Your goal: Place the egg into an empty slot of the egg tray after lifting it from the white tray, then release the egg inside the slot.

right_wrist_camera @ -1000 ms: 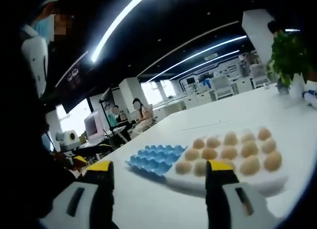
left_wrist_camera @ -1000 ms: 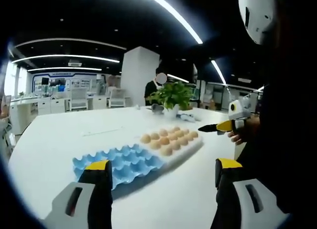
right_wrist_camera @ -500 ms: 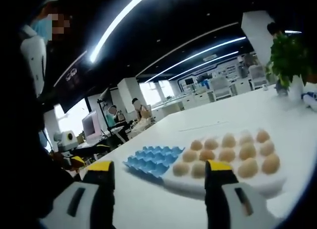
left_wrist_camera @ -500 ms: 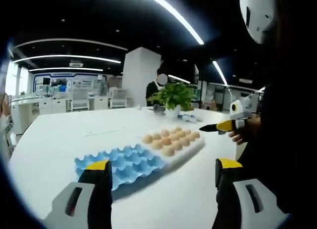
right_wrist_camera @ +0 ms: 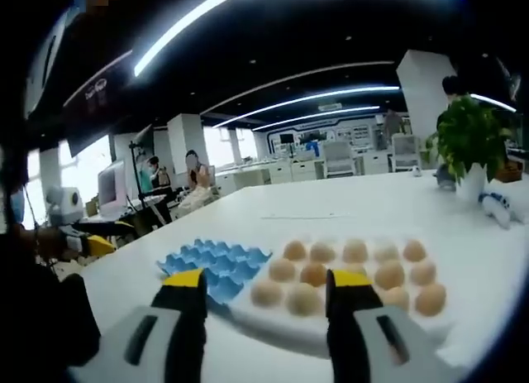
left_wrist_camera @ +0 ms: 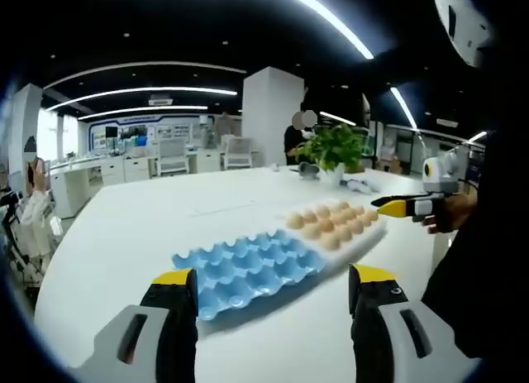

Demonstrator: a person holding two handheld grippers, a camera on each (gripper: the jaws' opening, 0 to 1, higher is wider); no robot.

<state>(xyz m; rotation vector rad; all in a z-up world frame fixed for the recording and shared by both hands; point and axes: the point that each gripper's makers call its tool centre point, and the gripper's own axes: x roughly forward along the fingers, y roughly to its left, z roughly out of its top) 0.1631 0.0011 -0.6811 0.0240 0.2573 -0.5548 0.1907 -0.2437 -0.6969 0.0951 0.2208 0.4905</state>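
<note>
White worktop (left_wrist_camera: 124, 226) in an open-plan office. I see the blue egg tray (left_wrist_camera: 248, 263) end-on against the white tray (right_wrist_camera: 331, 337) of eggs (right_wrist_camera: 314, 274). Both claws, left (left_wrist_camera: 269, 296) and right (right_wrist_camera: 264, 296), released, empty.

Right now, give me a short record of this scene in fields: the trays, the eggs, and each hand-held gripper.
surface: white table
blue egg tray: empty slots, none filled yet
white tray: beside the blue egg tray, holds brown eggs in rows
left hand-held gripper: open, holding nothing, aimed at the blue egg tray
right hand-held gripper: open, holding nothing, aimed at the eggs
background: potted plant on the table
task stage: no egg lifted yet
</note>
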